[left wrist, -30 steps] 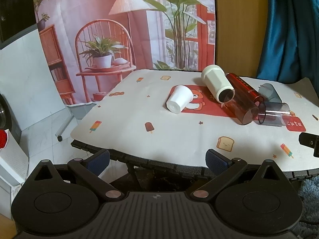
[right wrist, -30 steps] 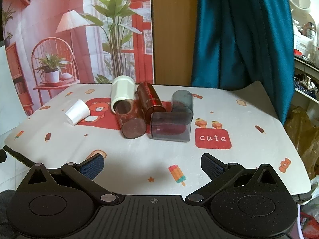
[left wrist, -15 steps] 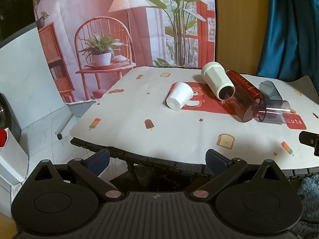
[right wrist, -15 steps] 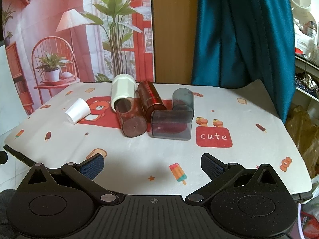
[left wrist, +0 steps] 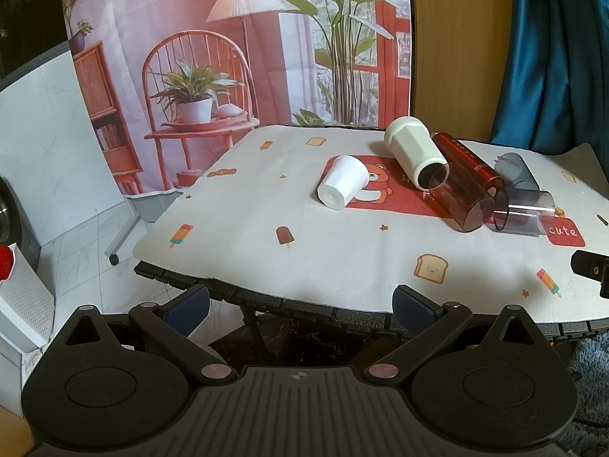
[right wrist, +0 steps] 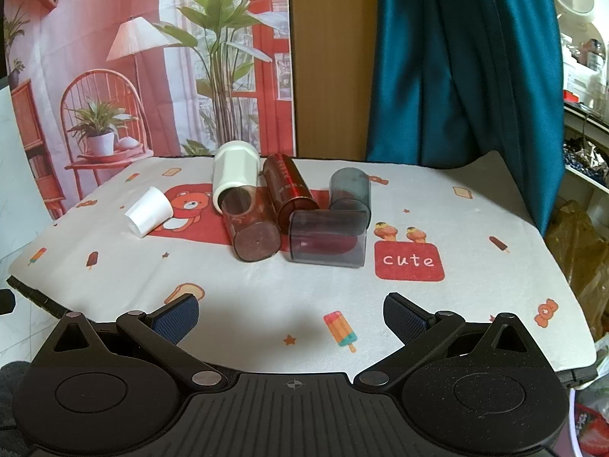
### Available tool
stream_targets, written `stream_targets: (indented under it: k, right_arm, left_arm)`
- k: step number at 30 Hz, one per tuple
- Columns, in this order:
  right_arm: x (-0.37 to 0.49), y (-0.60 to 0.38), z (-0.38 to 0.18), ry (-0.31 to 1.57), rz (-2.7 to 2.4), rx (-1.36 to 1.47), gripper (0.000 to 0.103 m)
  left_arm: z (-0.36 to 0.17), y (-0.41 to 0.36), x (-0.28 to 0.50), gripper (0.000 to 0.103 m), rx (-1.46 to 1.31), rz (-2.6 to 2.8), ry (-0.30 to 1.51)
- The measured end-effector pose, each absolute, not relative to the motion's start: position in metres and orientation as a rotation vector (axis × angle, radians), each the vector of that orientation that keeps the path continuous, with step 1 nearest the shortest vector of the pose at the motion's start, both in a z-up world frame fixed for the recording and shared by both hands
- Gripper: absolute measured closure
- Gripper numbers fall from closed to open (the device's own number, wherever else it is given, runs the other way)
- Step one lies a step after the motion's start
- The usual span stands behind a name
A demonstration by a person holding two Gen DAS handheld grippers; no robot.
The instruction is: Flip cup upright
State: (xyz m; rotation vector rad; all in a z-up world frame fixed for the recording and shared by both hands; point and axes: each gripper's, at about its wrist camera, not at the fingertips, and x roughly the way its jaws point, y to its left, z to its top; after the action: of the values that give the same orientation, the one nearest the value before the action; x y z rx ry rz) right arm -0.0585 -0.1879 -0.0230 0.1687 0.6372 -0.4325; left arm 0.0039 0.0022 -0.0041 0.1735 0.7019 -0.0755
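Several cups lie on their sides on the table. A small white cup [left wrist: 342, 187] [right wrist: 149, 211] lies apart at the left. A cream cup [left wrist: 414, 155] [right wrist: 234, 173], a brown clear cup [left wrist: 458, 203] [right wrist: 251, 228], a red cup [left wrist: 468, 162] [right wrist: 289, 190], a purple clear cup [left wrist: 523, 211] [right wrist: 327, 238] and a grey cup [left wrist: 517, 171] [right wrist: 350, 190] lie bunched together. My left gripper [left wrist: 300, 304] is open and empty before the table's near edge. My right gripper [right wrist: 291, 314] is open and empty over the near part of the table.
The table [right wrist: 475, 228] has a white cloth with printed ice lollies and a red "cute" patch [right wrist: 409, 261]. A printed backdrop and a blue curtain [right wrist: 456, 57] hang behind. A white box [left wrist: 23, 304] stands on the floor at the left.
Both grippers have drawn back slightly and the left has risen a little. The cups have not moved.
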Motion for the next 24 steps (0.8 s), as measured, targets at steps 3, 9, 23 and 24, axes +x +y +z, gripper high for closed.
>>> stream_targets:
  k: [3,9,23,24]
  right_arm:
    - [-0.0582,-0.1885,-0.0228,0.637,-0.431,0.168,0.000]
    - [-0.0581,-0.1883,-0.0229,0.638,-0.432,0.169,0.000]
    - [-0.0585,-0.1867,-0.0262,0.644,-0.431,0.171,0.000]
    - [-0.0584,-0.1868,-0.0263,0.645,-0.431,0.172,0.000]
  left_arm:
    - [-0.0046,0.0020,0.0036,0.000,0.175,-0.076,0.702]
    - [-0.0055,0.0022,0.0034,0.000,0.175,-0.076,0.703]
    - [-0.0053,0.0013,0.0058,0.000,0.178,-0.077,0.711]
    - [-0.0054,0.0014,0.0057,0.000,0.178,-0.076,0.712]
